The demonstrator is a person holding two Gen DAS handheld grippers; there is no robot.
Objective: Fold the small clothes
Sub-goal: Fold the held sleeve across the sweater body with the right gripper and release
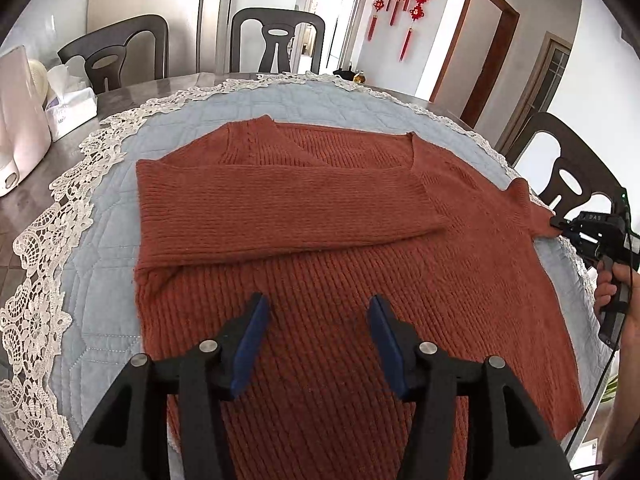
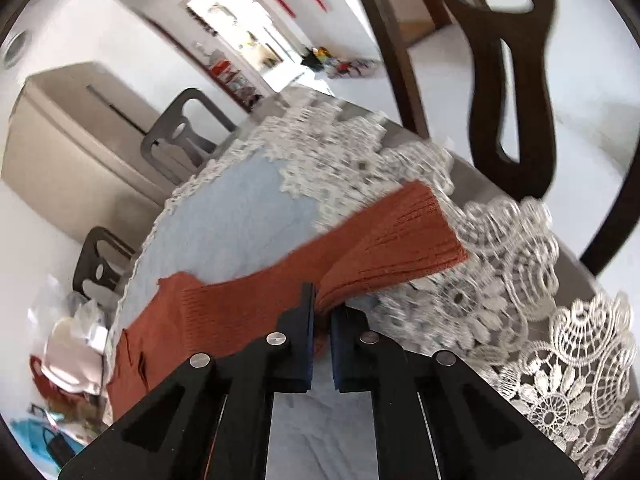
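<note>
- My right gripper (image 2: 322, 312) is clamped shut on the cuff end of the sweater's right sleeve (image 2: 400, 232); the knit is pinched between the blue pads, and the cuff fans out beyond them toward one o'clock.
- In the left wrist view that same gripper (image 1: 558, 224) sits at three o'clock, held by a hand (image 1: 616, 296), with the sleeve drawn out to a point at the table's edge.
- My left gripper (image 1: 316, 308) stands about half open and holds nothing; its jaws hover over the lower body of the sweater at six o'clock, and I cannot tell whether the tips touch the knit.
- The rust-red sweater (image 1: 320, 240) lies flat in the middle of a pale blue quilted mat (image 1: 280, 100) with a lace border (image 1: 36, 280). Its other sleeve (image 1: 280, 200) is already folded across the chest, from nine o'clock toward the centre.
- Beyond the mat, chairs stand at twelve and three o'clock, and a tissue box (image 1: 68, 104) sits at ten o'clock.
- I judge the step in hand to be folding the right sleeve across. To do it well, I would lift the cuff just clear, carry it toward nine o'clock, and lay it parallel over the first sleeve.
- I would press the left gripper on the body so the sweater does not slide.
</note>
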